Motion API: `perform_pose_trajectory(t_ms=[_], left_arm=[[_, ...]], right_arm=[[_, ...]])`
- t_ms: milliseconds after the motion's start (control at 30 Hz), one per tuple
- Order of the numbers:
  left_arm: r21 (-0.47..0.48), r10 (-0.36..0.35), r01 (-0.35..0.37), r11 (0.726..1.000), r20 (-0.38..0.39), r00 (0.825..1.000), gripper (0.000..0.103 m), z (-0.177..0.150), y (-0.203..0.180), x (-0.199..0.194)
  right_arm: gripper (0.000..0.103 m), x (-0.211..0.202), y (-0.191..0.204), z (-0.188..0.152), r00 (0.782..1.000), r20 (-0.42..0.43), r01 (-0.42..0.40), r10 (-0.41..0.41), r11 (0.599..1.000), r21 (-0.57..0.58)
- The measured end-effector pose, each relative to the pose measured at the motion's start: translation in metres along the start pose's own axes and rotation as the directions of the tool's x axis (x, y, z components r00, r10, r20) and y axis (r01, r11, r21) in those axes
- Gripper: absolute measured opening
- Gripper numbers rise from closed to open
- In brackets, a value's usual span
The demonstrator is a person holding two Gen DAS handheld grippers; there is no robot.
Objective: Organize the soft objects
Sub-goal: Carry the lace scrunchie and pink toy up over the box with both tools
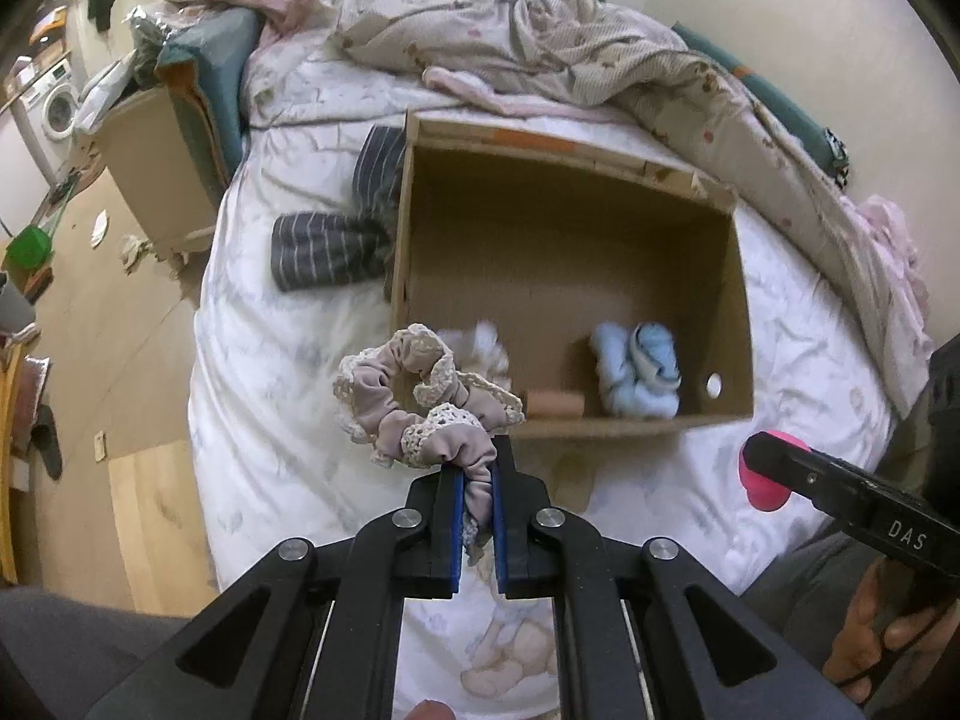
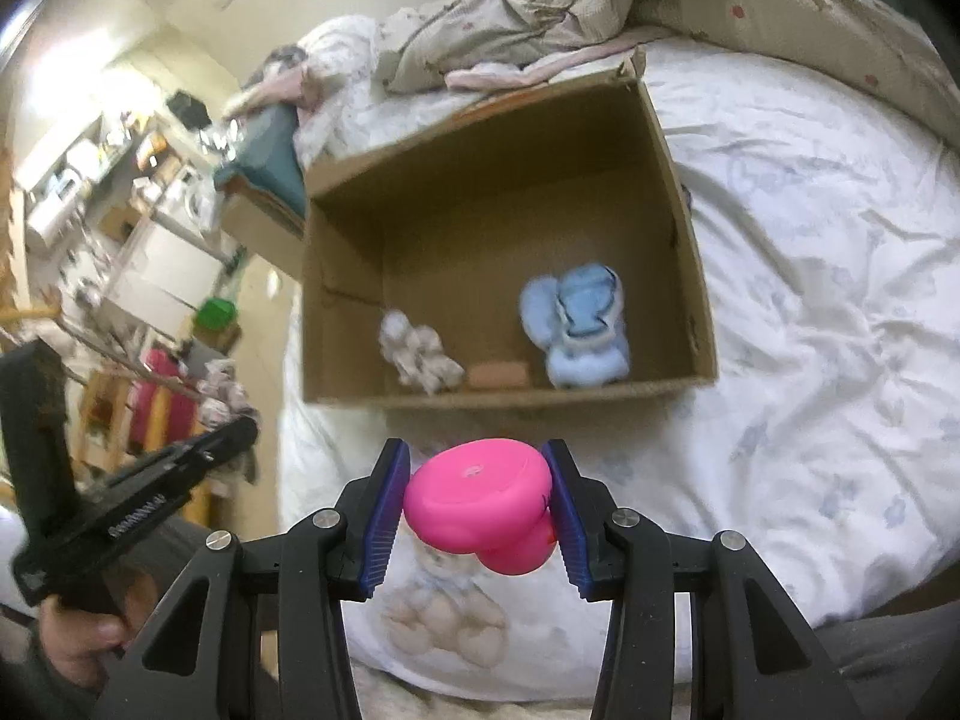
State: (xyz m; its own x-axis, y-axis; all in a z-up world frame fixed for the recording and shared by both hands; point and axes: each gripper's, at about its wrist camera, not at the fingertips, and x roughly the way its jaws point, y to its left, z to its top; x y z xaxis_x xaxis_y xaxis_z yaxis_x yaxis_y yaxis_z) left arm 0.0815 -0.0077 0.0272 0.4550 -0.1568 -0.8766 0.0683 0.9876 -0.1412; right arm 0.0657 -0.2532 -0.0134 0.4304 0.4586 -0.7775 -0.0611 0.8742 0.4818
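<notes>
My left gripper (image 1: 478, 480) is shut on a beige lace-trimmed scrunchie (image 1: 414, 396) and holds it above the bed, at the near left corner of an open cardboard box (image 1: 414, 228). My right gripper (image 2: 478, 495) is shut on a soft pink object (image 2: 480, 504) just in front of the box (image 2: 684, 228); it also shows in the left wrist view (image 1: 765, 474). Inside the box lie a light blue soft item (image 2: 579, 324), a white fluffy item (image 2: 420, 354) and a small orange-brown piece (image 2: 498, 375).
A striped grey cloth (image 1: 336, 234) lies on the white bedsheet (image 1: 264, 420) left of the box. A crumpled floral blanket (image 1: 600, 42) lies behind the box. A wooden bedside cabinet (image 1: 156, 168) and wood floor (image 1: 108, 324) are to the left.
</notes>
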Motion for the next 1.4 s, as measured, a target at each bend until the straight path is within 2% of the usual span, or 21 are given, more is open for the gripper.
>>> perform_pose_trajectory(t_ms=[100, 367, 567, 767, 933, 1000, 1133, 1267, 1400], left_arm=[[0.017, -0.005, 0.004, 1.0, 0.019, 1.0, 0.007, 0.015, -0.002, -0.001], [0.03, -0.002, 0.001, 1.0, 0.049, 0.999, 0.007, 0.055, -0.007, 0.011], [0.039, 0.003, -0.006, 0.999, 0.063, 0.998, 0.007, 0.071, -0.014, 0.032], [0.051, -0.009, 0.007, 0.999, 0.034, 0.999, 0.007, 0.07, -0.018, 0.066], [0.13, 0.022, -0.026, 0.991, 0.037, 0.999, 0.007, 0.058, -0.024, 0.083], [0.117, 0.019, -0.022, 0.993, 0.026, 0.999, 0.007, 0.058, -0.021, 0.088], [0.03, -0.065, 0.067, 0.997, -0.045, 0.997, 0.007, 0.06, -0.01, 0.099], [0.047, -0.038, 0.039, 0.998, -0.027, 0.999, 0.007, 0.061, -0.013, 0.098], [0.052, -0.015, 0.018, 0.998, -0.056, 0.998, 0.007, 0.058, -0.016, 0.107]], right_arm=[[0.048, -0.002, 0.003, 0.012, 0.999, 0.024, -0.031, 0.03, 0.999, 0.019], [0.048, -0.008, 0.014, 0.054, 0.991, 0.115, -0.067, 0.071, 0.997, -0.037], [0.048, 0.01, 0.01, 0.077, 0.989, 0.14, -0.047, 0.055, 0.997, -0.058], [0.048, 0.041, -0.007, 0.074, 0.996, 0.081, -0.039, 0.041, 0.999, -0.023], [0.048, 0.057, -0.014, 0.068, 0.999, 0.03, -0.011, 0.012, 1.0, -0.029], [0.048, 0.066, -0.016, 0.067, 1.0, 0.005, 0.008, -0.008, 0.999, -0.032], [0.048, 0.072, -0.019, 0.066, 1.0, -0.008, 0.019, -0.02, 0.999, -0.037], [0.048, 0.076, -0.019, 0.067, 1.0, -0.018, 0.014, -0.015, 0.999, -0.034], [0.048, 0.083, -0.02, 0.065, 0.998, -0.044, 0.037, -0.038, 0.999, -0.033]])
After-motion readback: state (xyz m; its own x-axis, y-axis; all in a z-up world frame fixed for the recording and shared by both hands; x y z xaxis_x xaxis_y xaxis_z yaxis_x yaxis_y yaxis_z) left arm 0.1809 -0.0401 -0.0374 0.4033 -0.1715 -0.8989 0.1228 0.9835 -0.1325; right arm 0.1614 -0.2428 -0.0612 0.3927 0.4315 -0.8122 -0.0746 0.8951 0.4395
